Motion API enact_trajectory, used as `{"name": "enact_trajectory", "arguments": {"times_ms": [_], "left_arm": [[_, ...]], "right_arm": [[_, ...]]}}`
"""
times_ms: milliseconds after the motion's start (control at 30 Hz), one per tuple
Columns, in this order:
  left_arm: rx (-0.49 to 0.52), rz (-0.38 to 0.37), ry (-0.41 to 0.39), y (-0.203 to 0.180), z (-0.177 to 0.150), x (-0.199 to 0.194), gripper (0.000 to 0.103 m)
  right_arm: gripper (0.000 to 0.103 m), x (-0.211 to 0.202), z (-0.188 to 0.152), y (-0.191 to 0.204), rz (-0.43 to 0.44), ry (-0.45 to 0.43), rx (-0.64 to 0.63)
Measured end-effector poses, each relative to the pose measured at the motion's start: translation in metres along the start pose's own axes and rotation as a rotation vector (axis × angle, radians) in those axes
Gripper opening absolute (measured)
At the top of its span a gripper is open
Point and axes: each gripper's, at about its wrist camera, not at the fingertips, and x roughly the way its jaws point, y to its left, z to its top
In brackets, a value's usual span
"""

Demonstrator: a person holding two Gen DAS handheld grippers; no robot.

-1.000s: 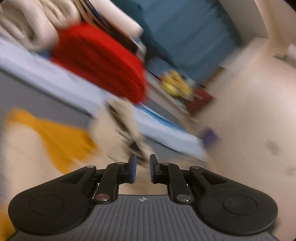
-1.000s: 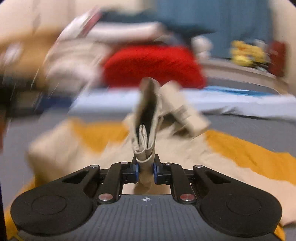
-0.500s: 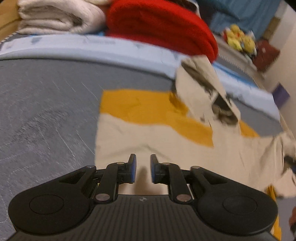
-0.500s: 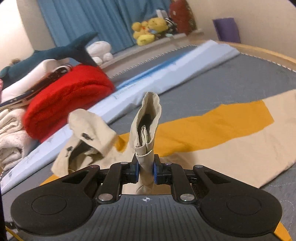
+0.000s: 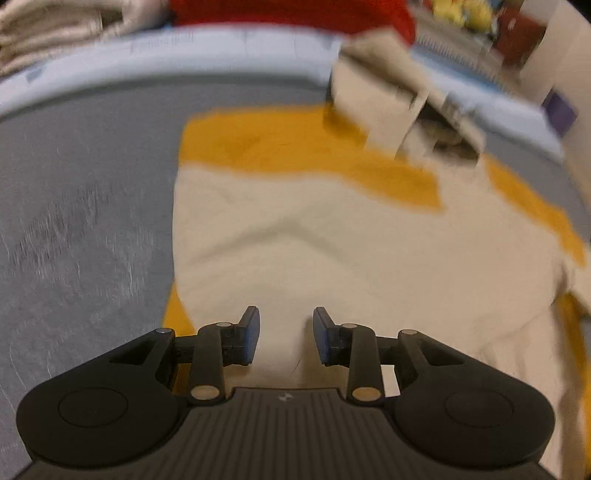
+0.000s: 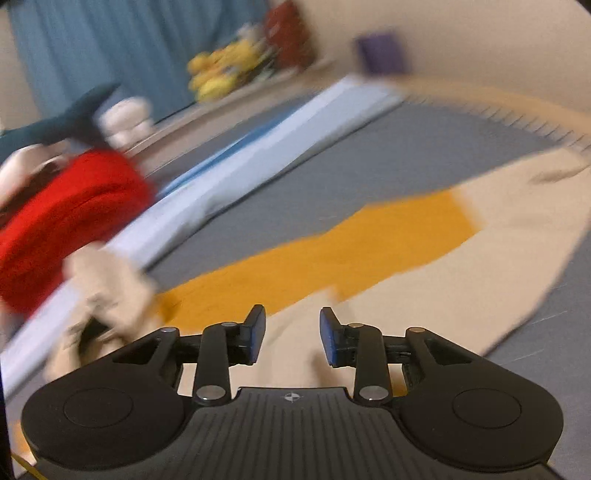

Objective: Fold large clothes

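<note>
A large cream garment with orange bands [image 5: 332, 251] lies spread on the grey bed cover [image 5: 81, 192]. Its hood or collar part [image 5: 399, 110] stands bunched at the far edge. My left gripper [image 5: 285, 334] is open and empty, low over the cream cloth near its left edge. In the right wrist view the same garment [image 6: 424, 280] lies flat, with the bunched part [image 6: 107, 295] at the left. My right gripper [image 6: 292, 334] is open and empty just above the cloth. Both views are blurred.
A red folded blanket [image 6: 59, 221] and pale folded towels [image 5: 48, 33] sit along the far side behind a light blue sheet [image 6: 258, 158]. Plush toys [image 6: 221, 74] and a blue curtain [image 6: 110, 44] stand beyond. The wooden bed edge [image 6: 498, 99] runs at the right.
My right gripper has opened and let go of the cream fold it held; the fold has dropped flat. My left gripper has opened wider and moved lower over the garment.
</note>
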Motion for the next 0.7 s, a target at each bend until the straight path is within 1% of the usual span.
{"name": "enact_trajectory", "arguments": {"times_ms": [33,67,100,133,200,233,267,333,400,433,533,567,600,633,667,700], "left_arm": [[0.01,0.019,0.03,0.001,-0.004,0.008,0.035],[0.023,0.026,0.036,0.001,-0.007,0.012,0.035],[0.026,0.03,0.033,0.0,-0.007,0.012,0.035],[0.017,0.033,0.025,0.0,-0.005,0.007,0.035],[0.008,0.002,-0.015,-0.003,-0.003,-0.006,0.038],[0.01,-0.006,-0.021,-0.005,-0.002,-0.008,0.039],[0.012,-0.004,-0.013,-0.006,-0.002,-0.008,0.041],[0.023,0.031,0.036,-0.006,-0.006,0.006,0.041],[0.038,0.047,0.033,-0.008,-0.005,0.006,0.041],[0.039,0.046,0.021,-0.013,-0.003,0.003,0.041],[0.054,0.022,-0.055,-0.023,0.002,-0.019,0.043],[0.064,0.022,-0.082,-0.029,0.003,-0.028,0.047],[0.074,0.024,-0.107,-0.034,0.003,-0.036,0.053],[0.085,0.022,-0.128,-0.038,0.002,-0.043,0.056],[0.094,0.017,-0.147,-0.044,0.0,-0.05,0.062],[0.103,0.011,-0.157,-0.051,-0.003,-0.056,0.064]], "right_arm": [[0.035,0.007,-0.001,-0.004,0.033,0.047,0.017],[0.036,0.016,-0.005,-0.006,0.054,0.107,0.032],[0.036,0.028,-0.01,-0.009,0.046,0.171,0.046],[0.036,0.035,-0.016,-0.01,0.019,0.203,0.053],[0.035,0.048,-0.025,-0.017,-0.052,0.26,0.048],[0.035,0.05,-0.029,-0.018,-0.058,0.272,0.042],[0.035,0.052,-0.03,-0.018,-0.056,0.275,0.037],[0.035,0.054,-0.026,-0.013,-0.057,0.282,0.015],[0.035,0.054,-0.019,-0.011,-0.063,0.275,0.007],[0.036,0.048,-0.02,-0.014,-0.067,0.264,0.011],[0.036,0.033,-0.013,-0.008,-0.047,0.211,-0.014],[0.036,0.029,-0.01,-0.005,-0.042,0.188,-0.033],[0.036,0.022,-0.006,0.0,-0.036,0.159,-0.057],[0.037,0.015,-0.003,-0.001,-0.029,0.138,-0.079],[0.039,0.008,-0.001,0.004,-0.025,0.107,-0.113],[0.044,0.002,0.0,0.008,-0.021,0.081,-0.142]]}}
